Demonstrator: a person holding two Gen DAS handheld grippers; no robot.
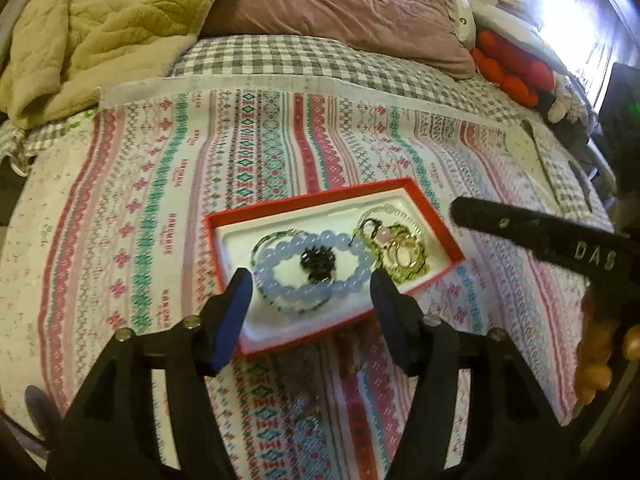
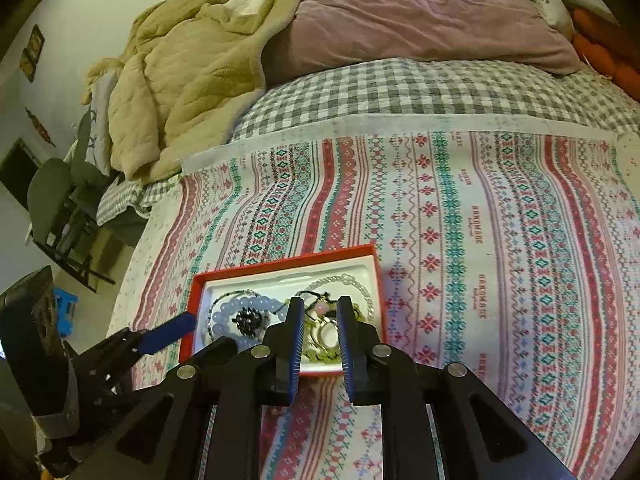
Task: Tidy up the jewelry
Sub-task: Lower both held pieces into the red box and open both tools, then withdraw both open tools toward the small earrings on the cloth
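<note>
A red box (image 1: 308, 198) with a white lining lies on the patterned cloth. Inside it are a pale blue bead bracelet (image 1: 280, 248), a small black beaded piece (image 1: 316, 264) in the bracelet's ring, and a tangle of gold rings and chain (image 1: 400, 256). My left gripper (image 1: 310, 284) hangs open over the box's near edge, its fingers either side of the blue bracelet and not touching it. My right gripper (image 2: 320, 306) stands over the gold rings (image 2: 324, 334) in the box (image 2: 280, 264). Its jaws are a narrow gap apart, with nothing pinched between them.
The patterned cloth (image 1: 160, 200) covers a checked bed sheet (image 1: 280, 56). A beige blanket (image 1: 100, 32) and a mauve pillow (image 1: 340, 4) lie behind. Red plush (image 1: 508, 64) sits at the far right. Orange beads (image 1: 596, 360) show at the right edge. Chairs (image 2: 60, 208) stand beside the bed.
</note>
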